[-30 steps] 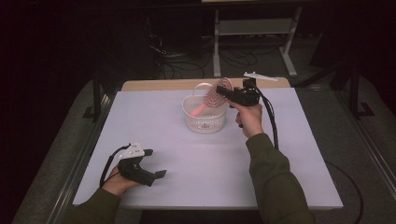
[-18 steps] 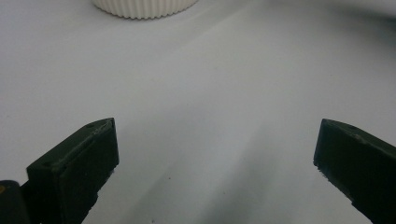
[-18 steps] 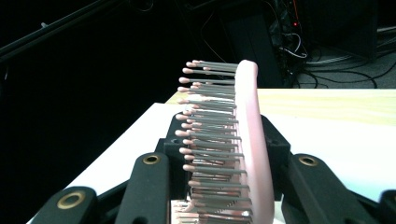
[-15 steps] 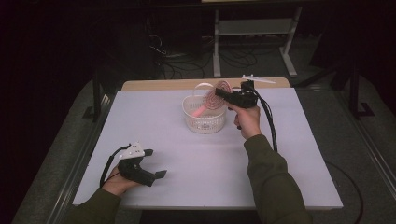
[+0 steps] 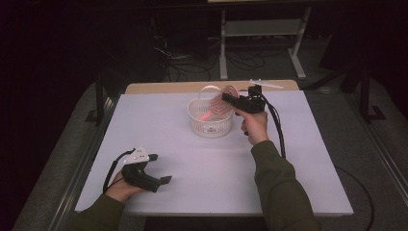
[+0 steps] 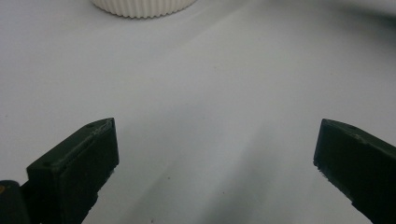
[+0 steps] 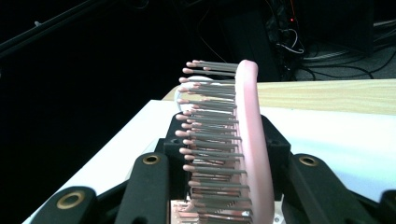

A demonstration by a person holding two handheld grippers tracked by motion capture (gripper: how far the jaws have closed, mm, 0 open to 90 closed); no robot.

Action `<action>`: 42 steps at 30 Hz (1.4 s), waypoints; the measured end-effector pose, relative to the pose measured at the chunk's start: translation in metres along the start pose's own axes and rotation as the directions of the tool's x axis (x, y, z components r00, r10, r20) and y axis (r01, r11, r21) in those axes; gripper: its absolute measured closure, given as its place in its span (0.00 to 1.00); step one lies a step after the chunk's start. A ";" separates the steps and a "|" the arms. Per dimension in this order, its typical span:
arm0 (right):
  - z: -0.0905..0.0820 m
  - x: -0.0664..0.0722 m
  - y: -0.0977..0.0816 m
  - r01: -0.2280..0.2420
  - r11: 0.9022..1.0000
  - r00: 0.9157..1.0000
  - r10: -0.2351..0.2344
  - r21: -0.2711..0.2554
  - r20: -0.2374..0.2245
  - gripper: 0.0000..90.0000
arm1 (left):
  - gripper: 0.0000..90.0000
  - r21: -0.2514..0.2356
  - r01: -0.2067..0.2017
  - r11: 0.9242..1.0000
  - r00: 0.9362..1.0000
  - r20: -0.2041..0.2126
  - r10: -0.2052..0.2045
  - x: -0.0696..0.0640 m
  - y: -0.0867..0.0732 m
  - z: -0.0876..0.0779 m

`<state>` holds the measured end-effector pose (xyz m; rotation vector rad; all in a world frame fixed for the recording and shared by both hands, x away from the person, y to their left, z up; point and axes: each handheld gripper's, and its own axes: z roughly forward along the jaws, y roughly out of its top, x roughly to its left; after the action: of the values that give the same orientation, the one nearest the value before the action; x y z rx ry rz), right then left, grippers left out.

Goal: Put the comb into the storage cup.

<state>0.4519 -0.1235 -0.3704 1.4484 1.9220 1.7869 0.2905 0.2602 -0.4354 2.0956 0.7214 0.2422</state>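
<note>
Right tool (image 5: 230, 100) clamped on pink hairbrush (image 7: 243, 140), held above white ribbed basket (image 5: 210, 121) at far middle of bench (image 5: 308, 159); bristles point sideways, brush head between jaws. Left tool (image 5: 161, 168) rests low on bench near front left corner, jaws wide apart, nothing between them.

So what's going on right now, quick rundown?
Right gripper shut on pink hairbrush, above white basket. Left gripper open, nothing between its fingers. Nothing in the way.
</note>
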 end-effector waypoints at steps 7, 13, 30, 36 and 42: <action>-0.001 -0.006 -0.002 -0.019 1.000 1.000 0.019 0.009 0.005 0.69 | 0.00 0.002 -0.001 1.000 1.000 0.003 0.001 0.000 0.000 0.000; -0.001 -0.009 -0.003 -0.024 1.000 1.000 0.023 0.019 0.012 0.68 | 0.00 0.003 -0.001 1.000 1.000 0.006 0.001 0.000 0.000 0.001; -0.001 -0.011 -0.005 0.024 0.999 0.998 -0.027 0.046 0.056 0.56 | 0.00 0.012 -0.001 1.000 1.000 0.010 0.001 -0.001 0.000 0.002; -0.001 -0.010 -0.006 0.074 0.995 0.994 -0.079 0.065 0.078 0.52 | 0.00 0.015 -0.005 1.000 1.000 0.012 0.004 -0.001 0.000 0.002; -0.001 -0.010 -0.006 0.098 0.993 0.987 -0.106 0.071 0.117 0.42 | 0.00 0.016 -0.007 1.000 1.000 0.012 0.006 -0.001 0.000 0.003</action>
<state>0.4535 -0.1303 -0.3802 1.4145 1.9724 1.5702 0.2904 0.2579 -0.4372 2.1128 0.7117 0.2285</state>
